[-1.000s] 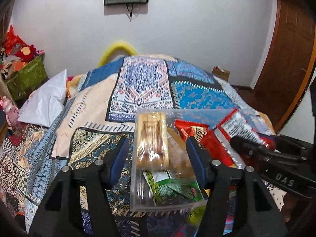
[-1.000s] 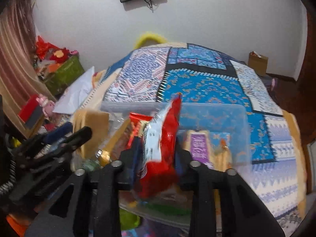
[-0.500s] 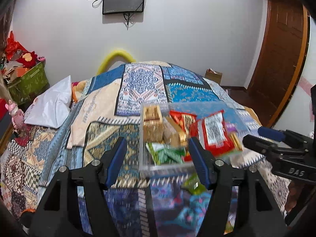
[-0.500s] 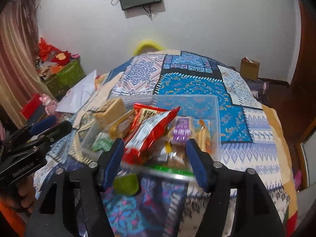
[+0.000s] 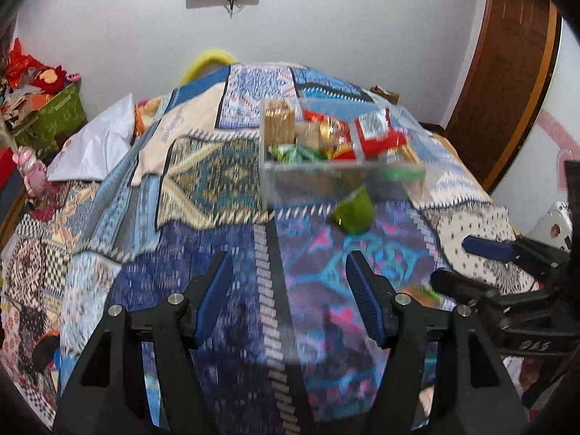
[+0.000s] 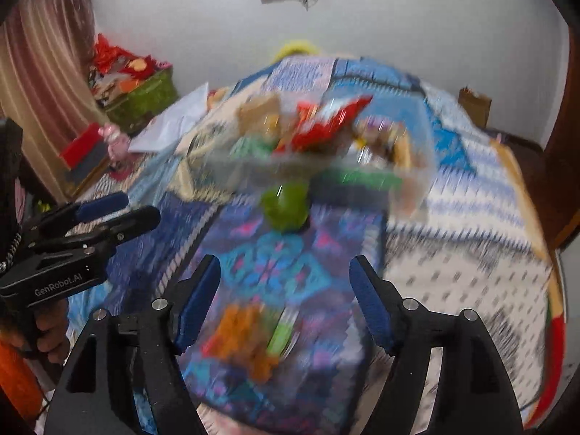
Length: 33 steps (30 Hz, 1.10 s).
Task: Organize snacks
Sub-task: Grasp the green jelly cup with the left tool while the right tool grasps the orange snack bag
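Both claws, left claw (image 5: 286, 301) and right claw (image 6: 284, 302), had backed off the clear snack bin (image 5: 337, 177), spread wide and empty, its blurred packets hard to read.

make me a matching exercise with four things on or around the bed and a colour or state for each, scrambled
Things:
1. clear snack box
2. pouch in front of the box
3. left gripper
4. crate by the wall

Descriptions:
A. green, loose on the bedspread
B. jaws apart, holding nothing
C. green, piled with red items
D. filled with mixed snack packets

Pairs: 1-D, 2-A, 3-B, 4-C
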Each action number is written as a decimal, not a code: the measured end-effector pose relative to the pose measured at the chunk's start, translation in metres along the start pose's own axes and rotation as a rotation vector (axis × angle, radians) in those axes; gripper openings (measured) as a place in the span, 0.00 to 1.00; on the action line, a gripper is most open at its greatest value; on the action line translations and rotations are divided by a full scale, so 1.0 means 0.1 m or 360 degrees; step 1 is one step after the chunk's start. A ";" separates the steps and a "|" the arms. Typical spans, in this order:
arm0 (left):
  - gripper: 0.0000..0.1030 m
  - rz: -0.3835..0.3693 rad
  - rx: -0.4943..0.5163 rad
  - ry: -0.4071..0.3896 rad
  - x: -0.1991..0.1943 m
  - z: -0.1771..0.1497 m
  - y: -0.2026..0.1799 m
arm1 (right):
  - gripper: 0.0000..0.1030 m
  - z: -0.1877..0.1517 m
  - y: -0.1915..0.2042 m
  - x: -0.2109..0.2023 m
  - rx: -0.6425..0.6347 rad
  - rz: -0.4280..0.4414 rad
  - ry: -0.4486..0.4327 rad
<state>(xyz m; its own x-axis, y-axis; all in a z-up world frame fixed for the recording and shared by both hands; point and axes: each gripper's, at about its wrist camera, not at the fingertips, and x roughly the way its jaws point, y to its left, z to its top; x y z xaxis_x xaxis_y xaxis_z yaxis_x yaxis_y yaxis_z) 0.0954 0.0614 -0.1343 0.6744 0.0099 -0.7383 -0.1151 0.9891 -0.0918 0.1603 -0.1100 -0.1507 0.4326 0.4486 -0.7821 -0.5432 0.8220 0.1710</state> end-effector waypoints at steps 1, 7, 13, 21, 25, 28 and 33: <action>0.63 -0.0006 -0.0012 0.0010 -0.01 -0.05 0.01 | 0.69 -0.05 0.02 0.04 -0.0001 -0.0004 0.0026; 0.62 -0.0023 -0.0050 0.0068 0.01 -0.23 0.04 | 0.79 -0.34 0.09 0.33 0.0033 -0.0009 0.0158; 0.62 -0.0043 -0.0058 0.0087 0.03 -0.30 0.01 | 0.76 -0.38 0.18 0.39 -0.0009 0.0020 0.0155; 0.62 -0.0053 -0.0044 0.0113 0.14 -0.25 -0.07 | 0.32 -0.36 0.10 0.32 0.0045 0.0135 0.0115; 0.62 -0.0058 -0.0012 0.0116 0.23 -0.15 -0.17 | 0.31 -0.29 -0.05 0.19 0.0080 0.0114 0.0046; 0.62 -0.0076 -0.0001 0.0125 0.33 -0.05 -0.26 | 0.31 -0.19 -0.19 0.07 0.0102 0.0070 -0.0022; 0.62 -0.0092 0.0021 0.0154 0.61 0.15 -0.45 | 0.31 0.00 -0.46 -0.04 0.0153 0.0005 -0.0114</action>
<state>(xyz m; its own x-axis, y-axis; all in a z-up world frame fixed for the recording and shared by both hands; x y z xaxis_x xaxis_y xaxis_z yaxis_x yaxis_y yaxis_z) 0.1527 0.0198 -0.1657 0.6058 -0.0608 -0.7933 -0.0682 0.9894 -0.1279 0.1834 -0.1500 -0.1552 0.4835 0.4721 -0.7371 -0.4745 0.8490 0.2325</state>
